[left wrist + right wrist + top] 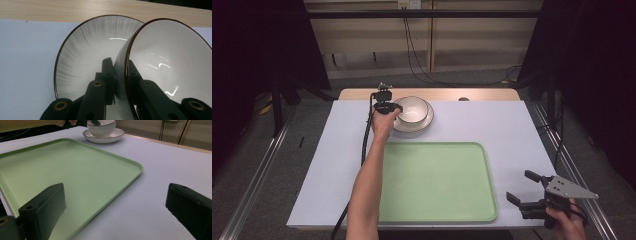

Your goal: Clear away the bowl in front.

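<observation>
behind the pale green plastic tray (437, 182), left gripper (119, 75) clamps the white glazed ceramic bowl (165, 60) by its rim; it looks rigid, slick, breakable. right gripper (115, 210) jaws apart.

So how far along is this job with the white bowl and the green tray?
Early on. The left gripper is clamped on the rim of the white ceramic bowl, which sits on its white saucer. The flat green plastic tray is bare. The right gripper waits open beside it. Any moving is probably still ahead.
</observation>
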`<state>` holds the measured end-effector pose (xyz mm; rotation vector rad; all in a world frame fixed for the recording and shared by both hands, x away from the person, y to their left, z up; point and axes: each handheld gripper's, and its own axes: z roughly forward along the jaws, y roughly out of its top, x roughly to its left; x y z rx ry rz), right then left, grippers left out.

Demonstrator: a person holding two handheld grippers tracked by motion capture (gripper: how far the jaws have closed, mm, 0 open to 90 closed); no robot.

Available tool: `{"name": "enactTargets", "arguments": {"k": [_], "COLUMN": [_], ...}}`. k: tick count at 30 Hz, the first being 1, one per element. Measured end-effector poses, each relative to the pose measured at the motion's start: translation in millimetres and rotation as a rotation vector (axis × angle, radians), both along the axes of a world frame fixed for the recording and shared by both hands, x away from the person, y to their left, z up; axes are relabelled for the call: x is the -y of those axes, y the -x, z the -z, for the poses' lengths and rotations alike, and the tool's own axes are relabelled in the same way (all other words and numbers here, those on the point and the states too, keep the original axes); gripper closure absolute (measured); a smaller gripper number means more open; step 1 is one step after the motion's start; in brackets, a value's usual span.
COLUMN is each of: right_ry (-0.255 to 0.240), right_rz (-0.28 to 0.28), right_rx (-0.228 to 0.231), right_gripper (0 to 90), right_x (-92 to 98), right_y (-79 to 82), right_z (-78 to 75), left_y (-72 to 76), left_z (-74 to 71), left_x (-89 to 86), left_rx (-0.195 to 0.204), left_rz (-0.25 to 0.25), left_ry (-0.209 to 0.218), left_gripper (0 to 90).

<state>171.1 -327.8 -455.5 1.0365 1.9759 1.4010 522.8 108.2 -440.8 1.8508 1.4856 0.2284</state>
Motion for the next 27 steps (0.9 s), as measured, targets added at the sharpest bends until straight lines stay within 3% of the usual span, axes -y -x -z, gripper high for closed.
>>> {"name": "enactTargets", "arguments": {"k": [8,16,27], "right_ry": [0.002,0.001,0.001], "right_rz": [0.003,0.002,0.0], "right_rx": [0.001,0.002,0.003], "right_gripper": [2.2,2.1,2.1], "right_x": [-0.6,-0.1,-0.5], "right_y": [0.0,0.2,-0.1], "right_z": [0.0,-0.2,-0.1], "left_y": [2.7,5.7,15.3], "left_z": [-6.5,-14.6,-23.5], "left_x": [-2.8,-6.7,-12.3], "left_rx": [0.009,0.023,0.039], "left_rz": [0.01,0.006,0.041], "left_ry": [0.012,0.051,0.054], "left_gripper": [82.1,82.1,82.0]}}
